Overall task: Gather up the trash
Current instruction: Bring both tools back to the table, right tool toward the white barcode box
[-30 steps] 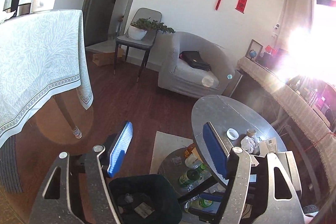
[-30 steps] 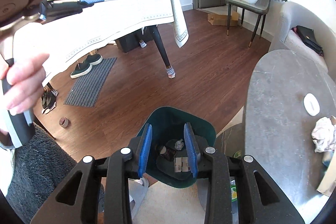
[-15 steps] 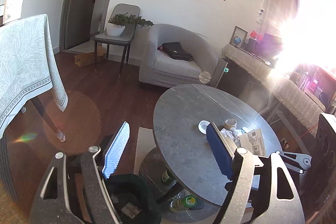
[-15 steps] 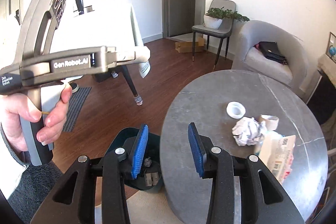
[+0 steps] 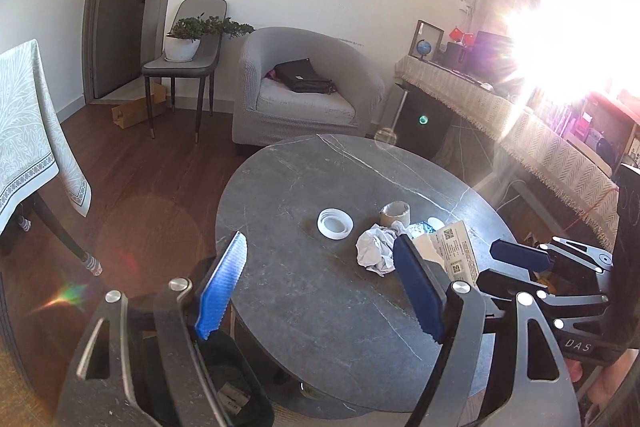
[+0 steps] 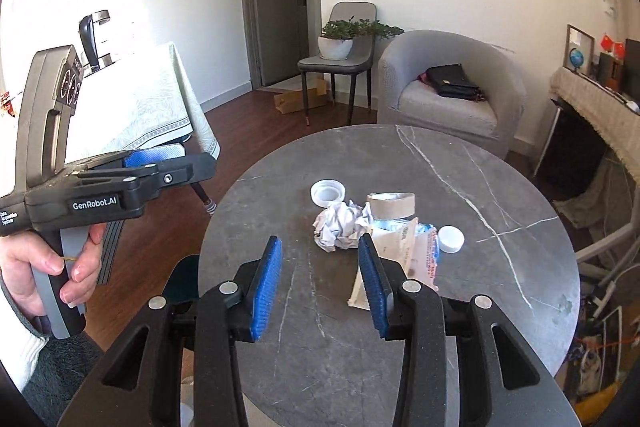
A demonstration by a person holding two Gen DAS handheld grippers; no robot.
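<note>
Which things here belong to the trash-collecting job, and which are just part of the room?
Job:
crumpled paper
cardboard ring
white lid
white cap
printed wrapper
green bin

Just lying about:
armchair
black bag
potted plant
globe

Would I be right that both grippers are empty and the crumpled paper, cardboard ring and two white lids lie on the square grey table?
Not quite: the grey table is round, not square, as the right wrist view shows. The rest holds: the left gripper and right gripper are empty, and the crumpled paper, cardboard ring and two white lids lie on it.
</note>
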